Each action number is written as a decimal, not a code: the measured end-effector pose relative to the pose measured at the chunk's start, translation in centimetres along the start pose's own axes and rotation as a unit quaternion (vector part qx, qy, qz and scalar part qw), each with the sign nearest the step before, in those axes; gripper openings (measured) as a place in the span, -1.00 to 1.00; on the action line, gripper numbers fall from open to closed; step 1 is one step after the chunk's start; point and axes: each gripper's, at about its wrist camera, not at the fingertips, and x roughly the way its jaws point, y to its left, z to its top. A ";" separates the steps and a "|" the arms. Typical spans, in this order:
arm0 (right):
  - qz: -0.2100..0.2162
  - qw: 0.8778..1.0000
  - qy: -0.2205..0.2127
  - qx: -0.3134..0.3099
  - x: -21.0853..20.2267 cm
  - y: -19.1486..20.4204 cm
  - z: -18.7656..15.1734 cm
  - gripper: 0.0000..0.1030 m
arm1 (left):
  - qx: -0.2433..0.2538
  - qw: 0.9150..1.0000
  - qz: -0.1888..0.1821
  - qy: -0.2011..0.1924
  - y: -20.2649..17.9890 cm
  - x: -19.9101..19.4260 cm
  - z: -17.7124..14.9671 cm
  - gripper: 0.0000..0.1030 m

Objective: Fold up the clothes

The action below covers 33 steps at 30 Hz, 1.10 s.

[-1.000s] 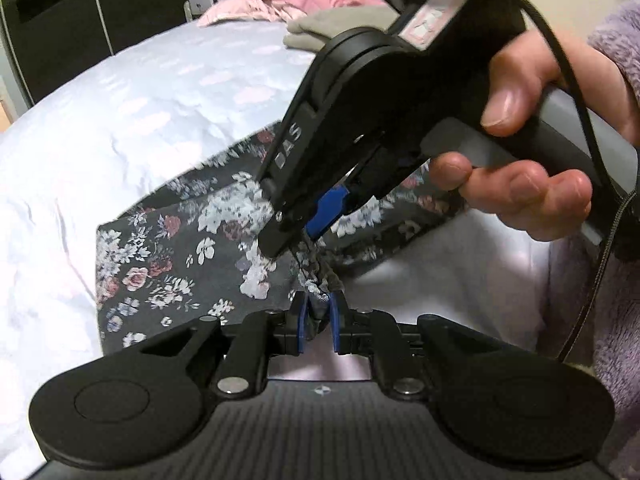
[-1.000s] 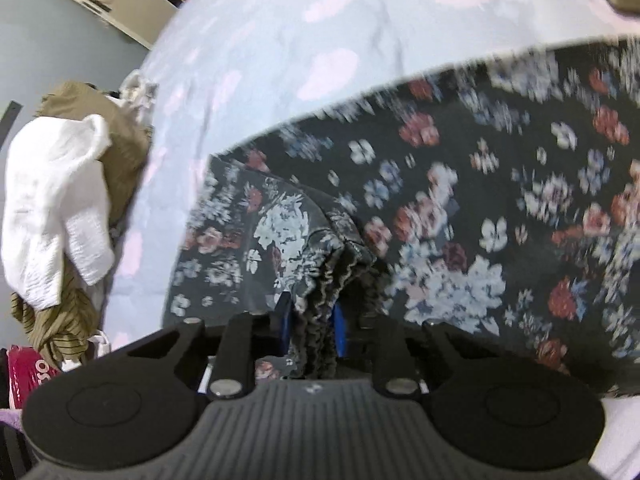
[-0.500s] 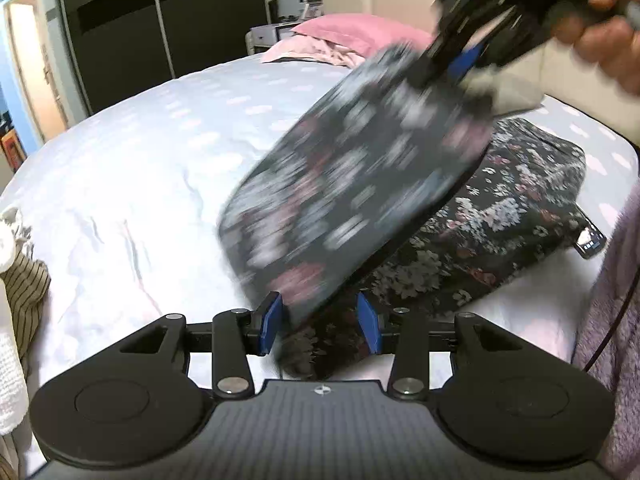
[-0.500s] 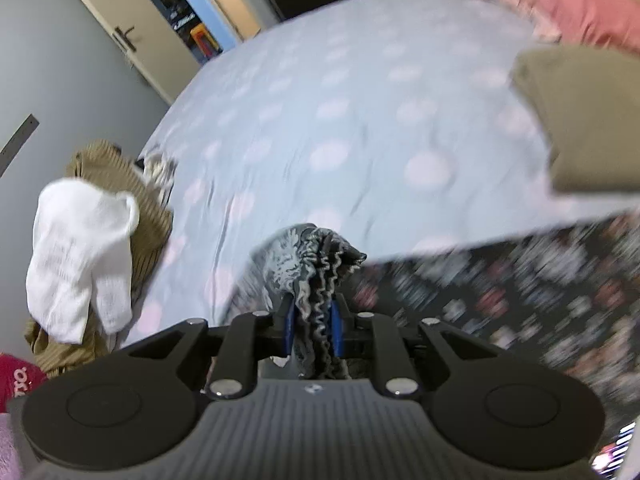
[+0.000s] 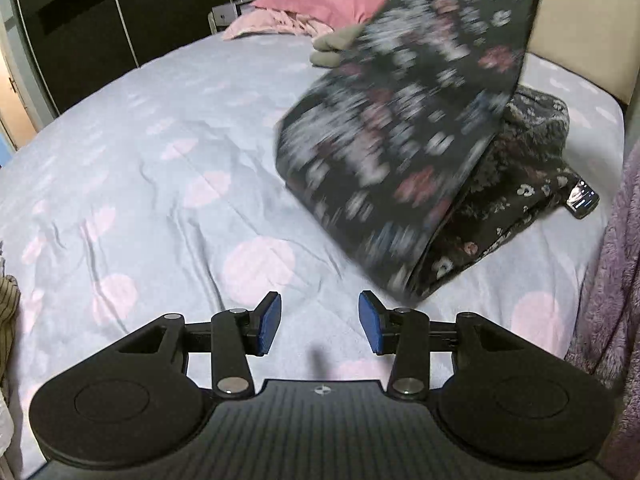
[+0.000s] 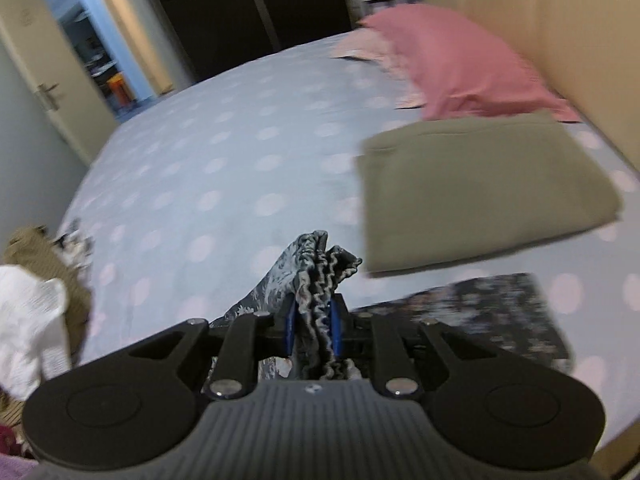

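Note:
A dark floral garment point(image 5: 404, 140) hangs lifted over the right side of the bed, its lower part blurred, above another dark floral piece point(image 5: 520, 184) lying on the sheet. My right gripper point(image 6: 312, 324) is shut on the bunched elastic edge of the floral garment point(image 6: 320, 264) and holds it up. My left gripper point(image 5: 318, 322) is open and empty, low over the sheet, to the left of the hanging cloth.
The bed has a pale blue sheet with pink dots point(image 5: 160, 152). A folded olive garment point(image 6: 480, 188) and a pink pillow point(image 6: 452, 60) lie near the headboard. A pile of white and brown clothes point(image 6: 36, 312) sits at the bed's left edge. A small dark device point(image 5: 582, 199) lies by the floral piece.
My left gripper let go of the floral garment and opened. My right gripper lifted the garment up and away toward the head of the bed.

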 end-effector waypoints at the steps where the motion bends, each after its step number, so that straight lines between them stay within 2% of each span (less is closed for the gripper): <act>1: -0.013 1.000 0.000 0.005 -0.1 -1.3 0.2 -0.64 | -0.001 1.000 0.002 0.005 0.1 0.3 0.0 -0.21; 9: -0.089 0.994 0.027 0.061 1.8 -12.0 0.2 -0.64 | -0.035 0.999 0.008 0.033 1.2 2.2 0.5 -0.21; 12: -0.102 0.991 0.047 0.073 4.2 -15.1 -0.4 -0.64 | -0.052 0.998 0.003 0.042 1.6 2.7 1.0 -0.21; 16: -0.127 0.987 0.062 0.078 8.0 -18.9 -1.4 -0.64 | -0.049 0.998 -0.009 0.046 1.1 3.2 2.3 -0.21; 24: -0.137 0.983 0.072 0.099 13.7 -24.4 -3.7 -0.63 | -0.017 0.998 -0.022 0.064 -0.5 5.2 4.7 -0.21; 27: -0.133 0.983 0.072 0.103 15.1 -25.6 -4.7 -0.61 | -0.028 0.996 -0.037 0.070 -0.6 6.1 5.6 -0.21; 29: -0.132 0.983 0.072 0.103 15.7 -26.2 -5.3 -0.55 | -0.044 0.995 -0.050 0.072 -0.5 6.5 6.2 -0.21; 31: -0.145 0.981 0.075 0.101 16.1 -26.8 -5.6 -0.17 | -0.059 0.994 -0.060 0.072 -0.4 6.9 6.8 -0.20; 33: -0.147 0.981 0.072 0.107 15.8 -27.4 -5.9 -0.02 | -0.071 0.993 -0.069 0.069 -0.3 7.1 7.4 -0.13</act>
